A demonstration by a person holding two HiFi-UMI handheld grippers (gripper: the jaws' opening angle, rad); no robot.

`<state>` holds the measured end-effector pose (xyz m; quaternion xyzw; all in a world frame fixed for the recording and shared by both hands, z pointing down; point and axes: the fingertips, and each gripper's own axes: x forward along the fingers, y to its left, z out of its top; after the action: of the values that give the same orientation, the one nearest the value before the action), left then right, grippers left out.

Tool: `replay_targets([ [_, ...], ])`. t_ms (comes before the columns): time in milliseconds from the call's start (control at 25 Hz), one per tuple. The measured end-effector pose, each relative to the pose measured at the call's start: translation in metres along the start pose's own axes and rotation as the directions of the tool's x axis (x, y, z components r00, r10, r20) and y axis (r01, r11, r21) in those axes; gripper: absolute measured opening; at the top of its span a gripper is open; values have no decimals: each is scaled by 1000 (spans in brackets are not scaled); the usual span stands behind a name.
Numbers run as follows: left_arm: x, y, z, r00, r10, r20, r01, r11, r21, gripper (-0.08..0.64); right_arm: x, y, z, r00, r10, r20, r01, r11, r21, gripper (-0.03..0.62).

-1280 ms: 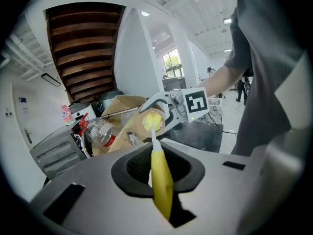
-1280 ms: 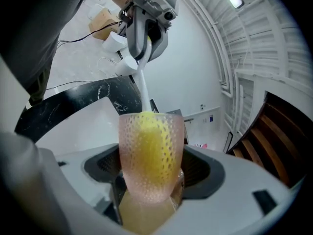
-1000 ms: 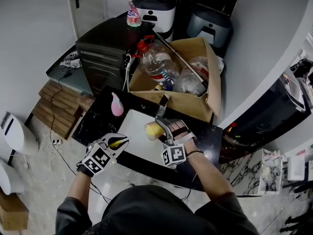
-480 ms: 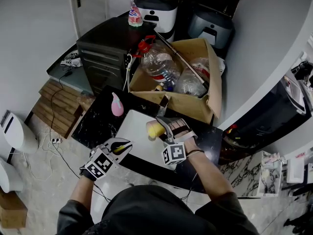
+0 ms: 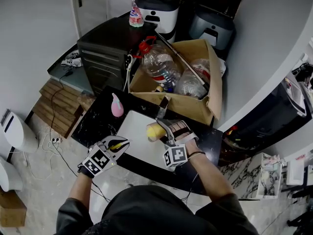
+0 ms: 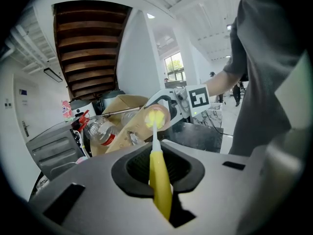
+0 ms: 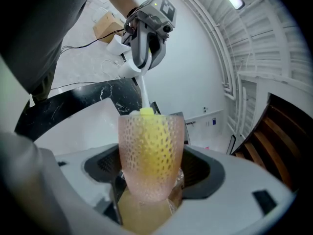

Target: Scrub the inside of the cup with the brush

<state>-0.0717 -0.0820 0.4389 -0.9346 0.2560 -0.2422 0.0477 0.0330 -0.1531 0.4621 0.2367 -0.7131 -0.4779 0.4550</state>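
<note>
Brush [image 6: 159, 185] head inside the cup [image 7: 151, 155]
The left gripper [image 5: 119, 142] squeezes the yellow brush; farther out, the right gripper [image 5: 167, 128] clamps the cup sideways over the white sink [image 5: 131, 132]. Push too hard and the cup might slip out.

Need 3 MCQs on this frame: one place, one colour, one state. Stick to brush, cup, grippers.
1. Where is the brush head?
A inside the cup
B under the cup
C far from the cup

2. What colour is the brush handle?
A blue
B yellow
C black

3. The right gripper is:
A open
B shut on the brush
C shut on the cup

Key:
1 A: the yellow head shows through the cup wall in the right gripper view.
2 B: the left gripper view shows a yellow handle.
3 C: its jaws clamp the cup's base.
</note>
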Motion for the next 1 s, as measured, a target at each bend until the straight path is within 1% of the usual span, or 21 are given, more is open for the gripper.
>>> replay_targets([
  [200,6,-12,1,1000,-18,14,19,1000,-11,35,0,-6,-3,1000,-1,-11,1,1000,-11,359],
  [280,7,-19,4,1000,-23,12,23,1000,6,40,2,-2,-6,1000,11,-17,-12,1000,-13,359],
  [360,8,-22,2,1000,-18,-8,18,999,29,40,4,3,-9,999,29,-25,-30,999,-13,359],
  [520,7,-16,4,1000,-1,-32,3,998,68,38,5,12,-8,998,52,-27,-53,998,-25,359],
  [680,1,-4,6,999,13,-37,-10,997,74,35,3,14,-5,998,55,-8,-55,998,-33,359],
  [760,-2,-1,5,1000,11,-29,-10,999,54,35,1,11,-3,999,51,0,-51,998,-32,359],
  [920,-4,-5,-4,1000,0,9,0,999,-36,35,-2,10,-3,998,59,7,-59,998,-33,359],
  [1000,-4,-8,-8,1000,-5,17,6,998,-63,35,-2,14,-7,998,69,10,-69,997,-31,359],
])
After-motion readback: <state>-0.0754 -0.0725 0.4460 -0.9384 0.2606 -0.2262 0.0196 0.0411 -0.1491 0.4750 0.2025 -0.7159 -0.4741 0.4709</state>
